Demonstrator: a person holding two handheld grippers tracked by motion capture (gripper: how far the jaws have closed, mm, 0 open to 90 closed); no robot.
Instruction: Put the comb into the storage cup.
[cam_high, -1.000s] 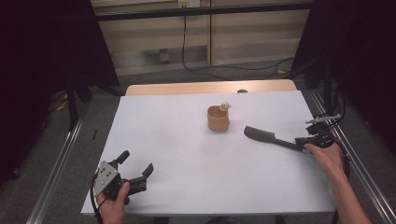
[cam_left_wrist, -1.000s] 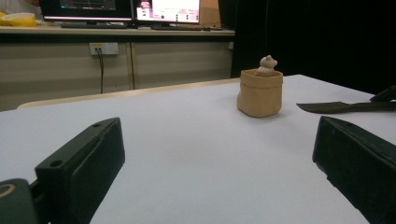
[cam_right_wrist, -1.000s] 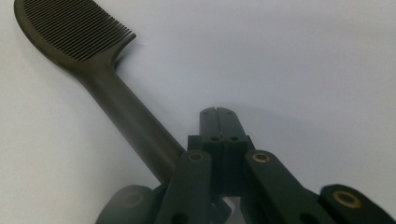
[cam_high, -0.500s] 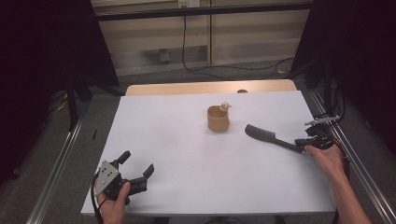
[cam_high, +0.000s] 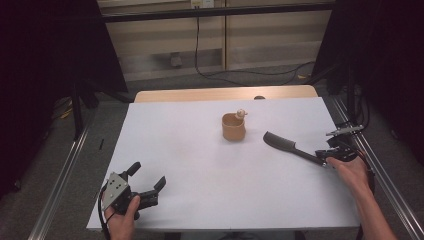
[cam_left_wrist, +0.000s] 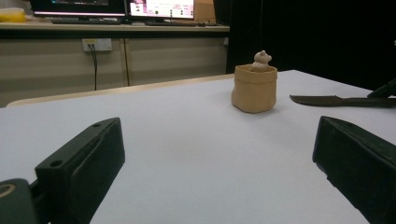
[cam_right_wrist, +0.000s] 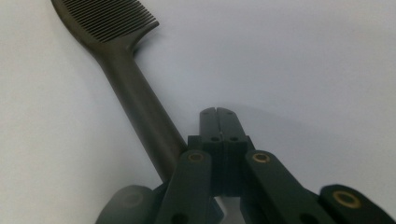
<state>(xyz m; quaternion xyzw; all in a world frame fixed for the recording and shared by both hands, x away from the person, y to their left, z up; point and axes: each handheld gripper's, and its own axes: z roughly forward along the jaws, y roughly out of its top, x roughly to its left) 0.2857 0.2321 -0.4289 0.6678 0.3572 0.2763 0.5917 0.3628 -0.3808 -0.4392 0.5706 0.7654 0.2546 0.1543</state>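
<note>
A dark comb (cam_high: 285, 145) lies on the white table (cam_high: 190, 145) at the right, its toothed head toward the middle. My right gripper (cam_high: 331, 158) sits at the handle's end. In the right gripper view the jaws (cam_right_wrist: 217, 113) are pressed together with nothing between them, and the comb handle (cam_right_wrist: 140, 107) runs beside and under their left side. A small tan pot (cam_high: 233, 128) with a little figure (cam_high: 241, 113) in it stands upright near the table's middle. My left gripper (cam_high: 148, 175) rests at the front left corner, open and empty, facing the pot (cam_left_wrist: 254, 88).
A bare wooden strip (cam_high: 225, 93) runs along the table's far edge. Metal rails (cam_high: 65, 175) flank the table on both sides. Cables (cam_high: 235, 75) lie on the floor behind. Monitors (cam_left_wrist: 140, 8) stand on a bench in the left gripper view.
</note>
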